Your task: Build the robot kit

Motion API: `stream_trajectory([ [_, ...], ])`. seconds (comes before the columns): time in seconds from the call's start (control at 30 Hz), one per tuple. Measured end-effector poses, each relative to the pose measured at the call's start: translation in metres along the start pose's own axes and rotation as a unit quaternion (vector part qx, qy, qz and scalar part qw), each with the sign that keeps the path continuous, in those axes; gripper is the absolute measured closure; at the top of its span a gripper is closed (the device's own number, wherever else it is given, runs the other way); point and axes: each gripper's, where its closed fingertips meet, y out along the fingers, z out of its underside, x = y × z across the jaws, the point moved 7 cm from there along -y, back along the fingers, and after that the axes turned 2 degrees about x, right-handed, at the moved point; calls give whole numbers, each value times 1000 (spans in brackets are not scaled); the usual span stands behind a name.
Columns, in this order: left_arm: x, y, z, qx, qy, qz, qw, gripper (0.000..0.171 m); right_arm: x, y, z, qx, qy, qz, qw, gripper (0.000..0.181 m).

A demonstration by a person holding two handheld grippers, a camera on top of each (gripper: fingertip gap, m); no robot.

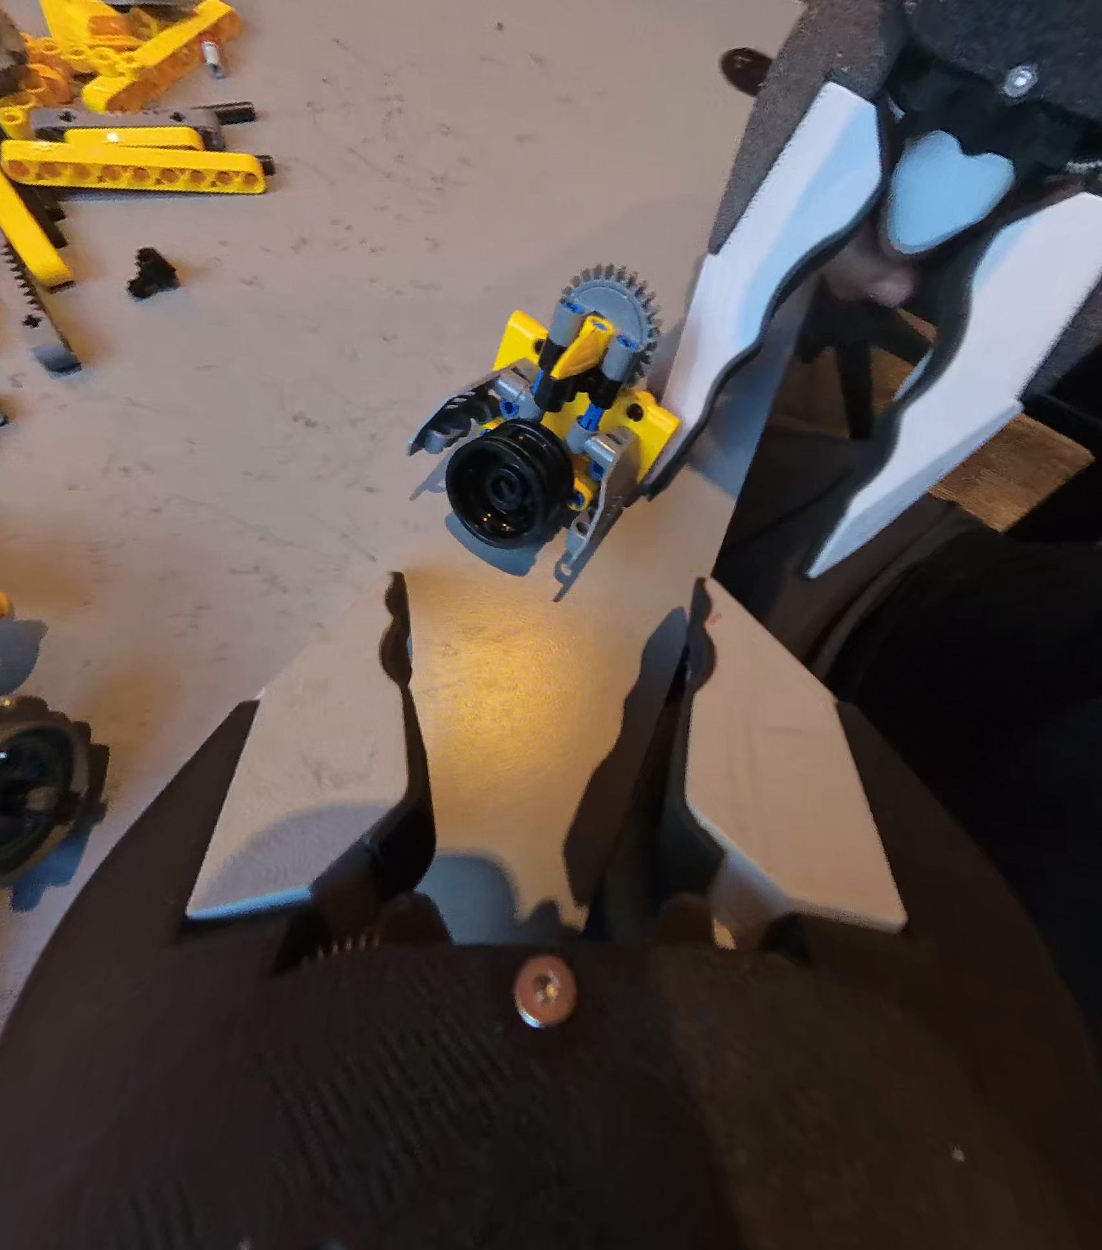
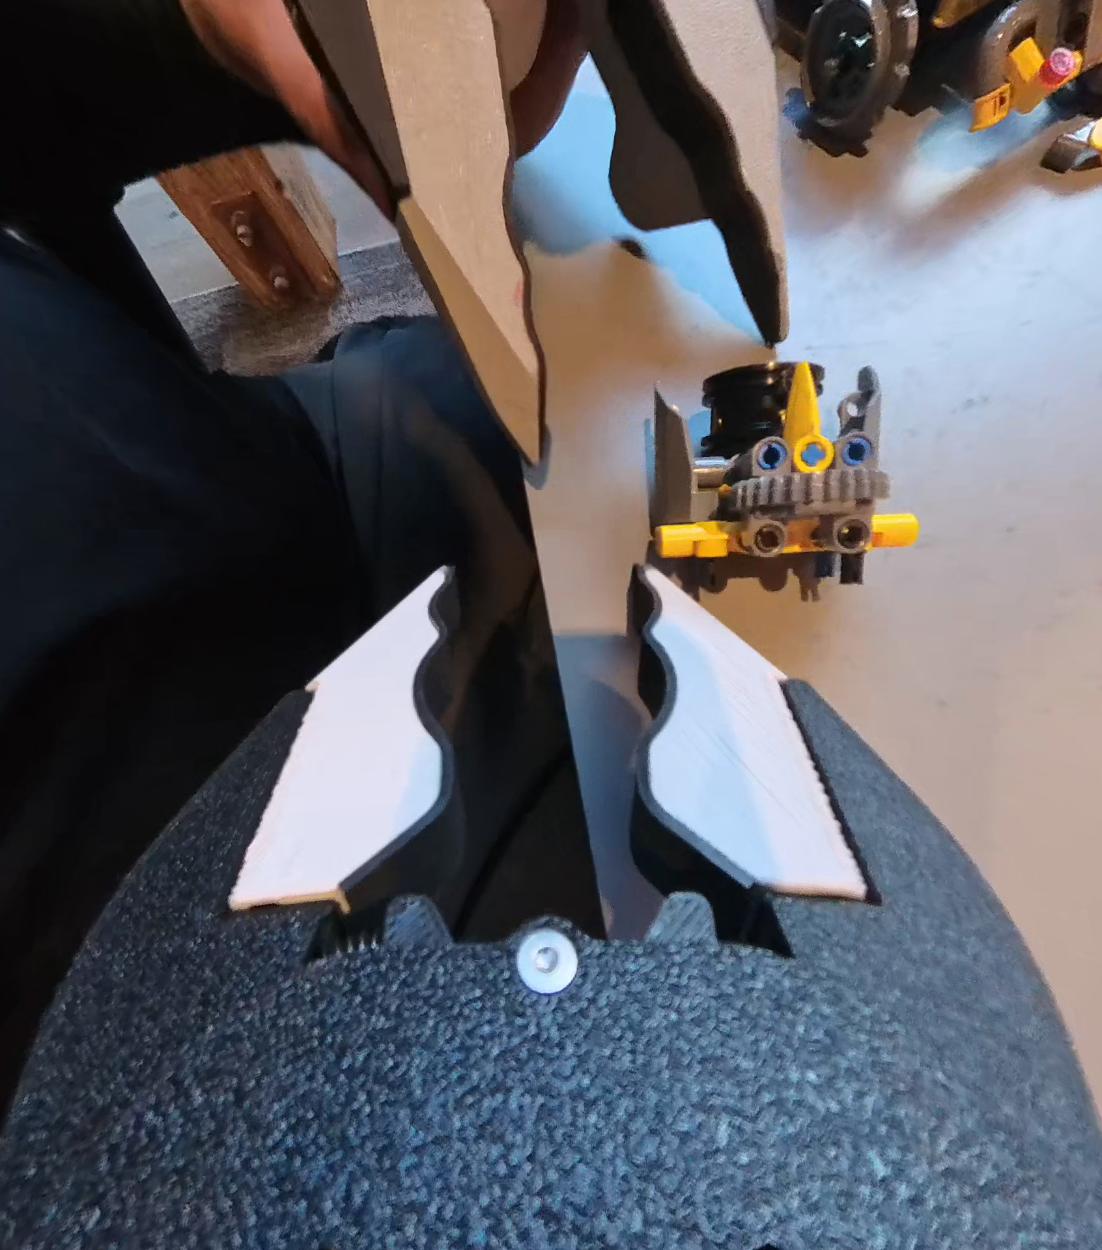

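Note:
A small building-toy assembly lies on the grey table near its edge. It has yellow and grey parts, a black wheel and a grey gear. My left gripper is open and empty, its tips just short of the black wheel. My right gripper is open and empty, straddling the table edge, with the assembly just ahead to its right. In the left wrist view the right gripper comes in from the right, one fingertip right beside the assembly's yellow plate. The left gripper also shows from above in the right wrist view.
Loose yellow beams, a grey toothed rack, a small black piece and a large grey-rimmed wheel lie to the left. A partly built yellow vehicle sits farther back. Beyond the table edge are dark clothing and a wooden leg. From my left tips it is roughly 9 cm to the large grey-rimmed wheel; from my right, 20 cm. The right camera catches it too, in the right wrist view.

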Motion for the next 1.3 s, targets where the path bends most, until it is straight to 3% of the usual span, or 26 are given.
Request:
stream_trajectory([
  [0.17, 4, -6, -7, 11, 48, 22, 999, 93, -9, -27, 4, -4, 6, 39, 999, 144],
  [0.3, 3, -7, -9, 24, 100, 64, 993, 106, -28, -48, 2, -28, 34, 77, 996, 154],
  [0.37, 4, -8, -10, 20, 116, 105, 988, 123, -35, -52, -2, -34, 37, 87, 995, 155],
  [0.47, 13, -14, -18, -3, 104, 128, 986, 129, -38, -52, -7, -33, 23, 82, 996, 160],
  [0.6, 30, -18, -24, 8, 85, 99, 991, 137, -44, -51, -7, -29, 12, 75, 997, 160],
  [0.8, 26, -13, -29, -7, 58, 166, 984, 149, -46, -48, -10, -46, -4, 62, 997, 156],
  [0.97, 29, -5, -29, 9, 42, 183, 982, 144, -48, -45, -12, -40, -10, 62, 997, 145],
  [1.17, 28, 0, -29, 24, 26, 193, 981, 148, -49, -42, -21, -48, -16, 51, 997, 143],
  [1.3, 33, -3, -33, 15, 34, 166, 985, 128, -49, -38, -25, -34, -23, 46, 998, 141],
])
